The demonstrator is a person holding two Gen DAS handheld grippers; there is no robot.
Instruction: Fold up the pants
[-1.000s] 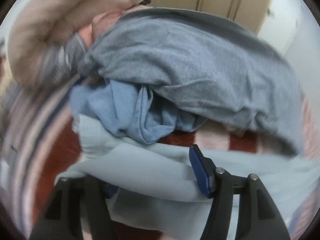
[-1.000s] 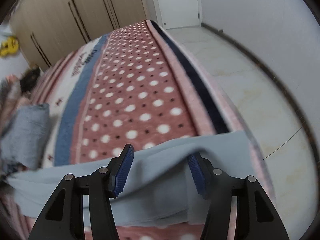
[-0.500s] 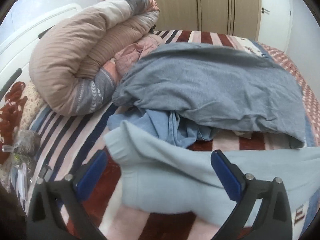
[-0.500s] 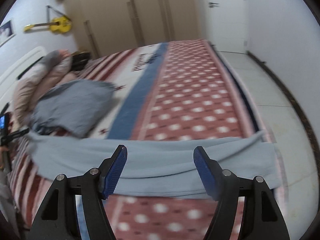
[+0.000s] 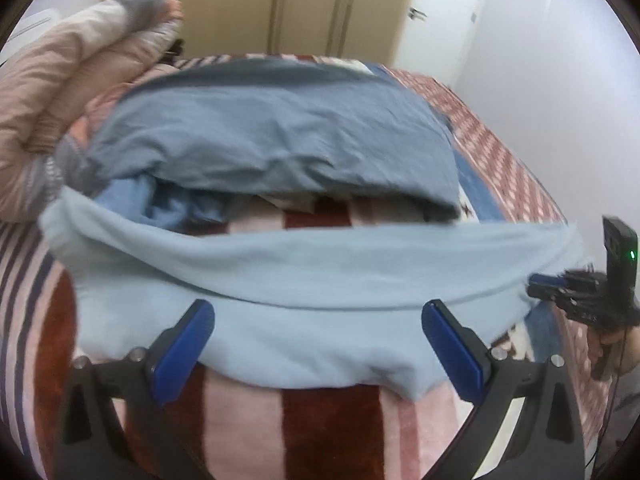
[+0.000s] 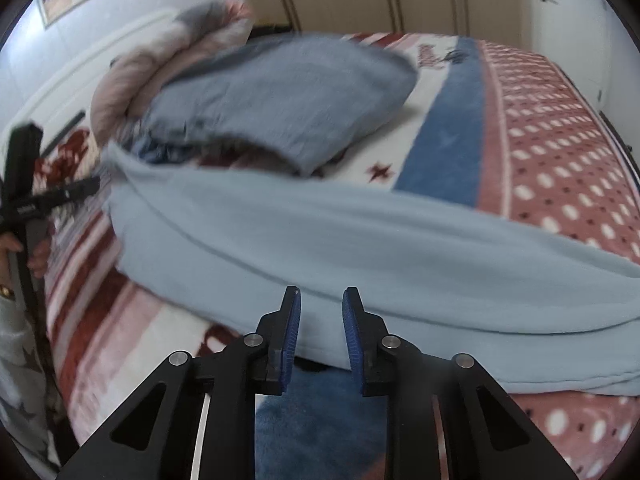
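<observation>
The light blue pants [image 5: 320,280] lie stretched out lengthwise across the patterned bedspread, also in the right wrist view [image 6: 360,248]. My left gripper [image 5: 316,344] is wide open and empty, just short of the pants' near edge. My right gripper [image 6: 320,320] has its jaws narrowed with a small gap between them, and holds nothing; it hovers at the pants' near edge. The right gripper also shows at the far right of the left wrist view [image 5: 560,284], touching the pants' end. The left gripper shows at the left of the right wrist view [image 6: 60,196].
A grey-blue garment [image 5: 272,140] lies heaped behind the pants, over a crumpled blue cloth [image 5: 168,204]. A rolled pink and grey duvet [image 5: 68,80] lies at the far left. Wardrobe doors [image 5: 304,8] and a white wall stand behind the bed [image 6: 560,140].
Both grippers have let go of the pants, which now lie flat on the bed. The left gripper has opened wide and drawn back. The right gripper has swung left and narrowed its jaws.
</observation>
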